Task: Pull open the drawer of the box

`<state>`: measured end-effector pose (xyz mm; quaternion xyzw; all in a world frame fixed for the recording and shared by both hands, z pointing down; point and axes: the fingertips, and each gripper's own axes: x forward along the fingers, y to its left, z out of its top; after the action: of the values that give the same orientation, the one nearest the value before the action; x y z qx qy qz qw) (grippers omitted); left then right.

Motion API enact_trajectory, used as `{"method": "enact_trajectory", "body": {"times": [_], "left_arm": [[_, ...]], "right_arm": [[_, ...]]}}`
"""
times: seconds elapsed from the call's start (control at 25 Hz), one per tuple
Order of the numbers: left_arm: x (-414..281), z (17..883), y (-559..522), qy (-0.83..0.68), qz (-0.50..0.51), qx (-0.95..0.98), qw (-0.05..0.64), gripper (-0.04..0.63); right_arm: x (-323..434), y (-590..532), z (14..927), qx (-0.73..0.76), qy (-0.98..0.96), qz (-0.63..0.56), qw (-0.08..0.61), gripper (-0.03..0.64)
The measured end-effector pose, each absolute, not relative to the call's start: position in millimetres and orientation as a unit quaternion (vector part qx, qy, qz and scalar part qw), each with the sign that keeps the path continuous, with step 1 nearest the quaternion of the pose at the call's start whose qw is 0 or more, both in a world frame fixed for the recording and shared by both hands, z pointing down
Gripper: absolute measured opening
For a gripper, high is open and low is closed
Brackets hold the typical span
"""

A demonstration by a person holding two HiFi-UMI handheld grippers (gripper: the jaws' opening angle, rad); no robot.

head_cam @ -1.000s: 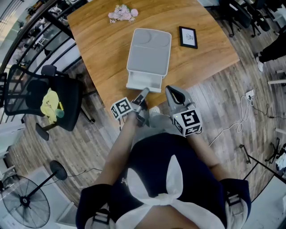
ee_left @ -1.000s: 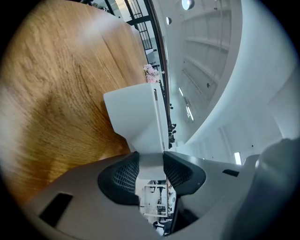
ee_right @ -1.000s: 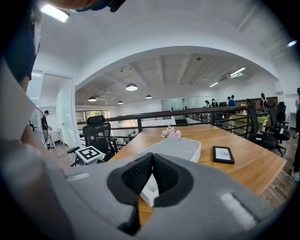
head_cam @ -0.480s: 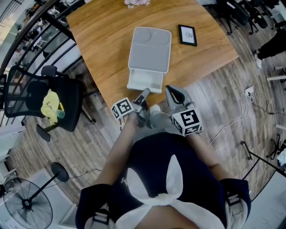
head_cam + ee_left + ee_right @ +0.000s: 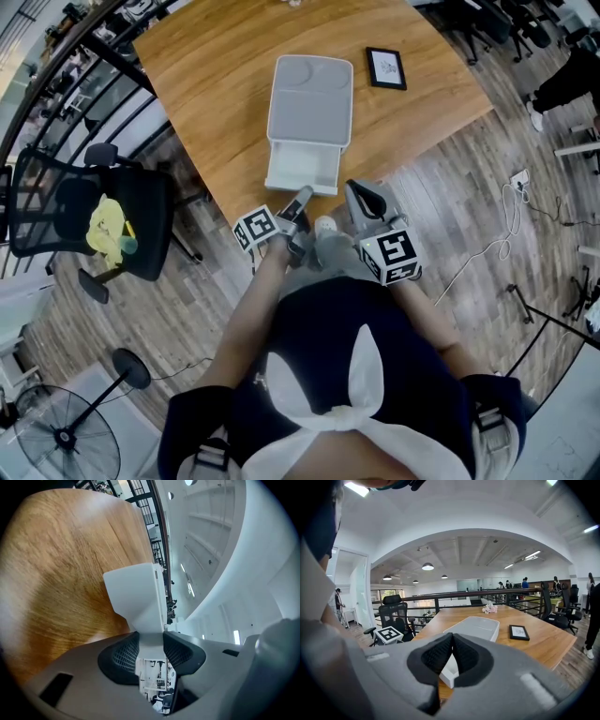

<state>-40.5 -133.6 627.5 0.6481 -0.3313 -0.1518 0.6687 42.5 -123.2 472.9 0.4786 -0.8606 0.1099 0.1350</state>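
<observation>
A white box [image 5: 311,98] lies on the wooden table [image 5: 216,84], its drawer [image 5: 302,169] drawn out over the near table edge. My left gripper [image 5: 302,195] is at the drawer's front. In the left gripper view the white drawer front [image 5: 136,597] runs between the ribbed pads [image 5: 124,656], and the left gripper [image 5: 151,644] is shut on it. My right gripper [image 5: 361,192] hangs just right of the drawer, off the table, touching nothing. In the right gripper view its pads meet, so the right gripper [image 5: 453,641] is shut and empty, with the box [image 5: 476,626] ahead.
A small framed picture [image 5: 386,67] lies on the table right of the box. Pink flowers [image 5: 490,608] sit at the table's far end. A black office chair [image 5: 103,220] with a yellow item stands left of the table. A fan [image 5: 66,441] is on the floor.
The box and table have shifted away in the head view while both grippers kept their place. The drawer shows a little more length than before.
</observation>
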Motion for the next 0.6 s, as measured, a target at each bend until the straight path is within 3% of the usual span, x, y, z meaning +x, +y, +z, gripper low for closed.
{"method": "enact_trajectory", "body": {"times": [0.6], "left_arm": [[-48.5, 625.8, -108.1, -0.321, -0.139, 0.647, 0.677, 0.173]], "right_arm": [[31.8, -96.1, 469.0, 0.491, -0.853, 0.108, 0.14, -0.002]]}}
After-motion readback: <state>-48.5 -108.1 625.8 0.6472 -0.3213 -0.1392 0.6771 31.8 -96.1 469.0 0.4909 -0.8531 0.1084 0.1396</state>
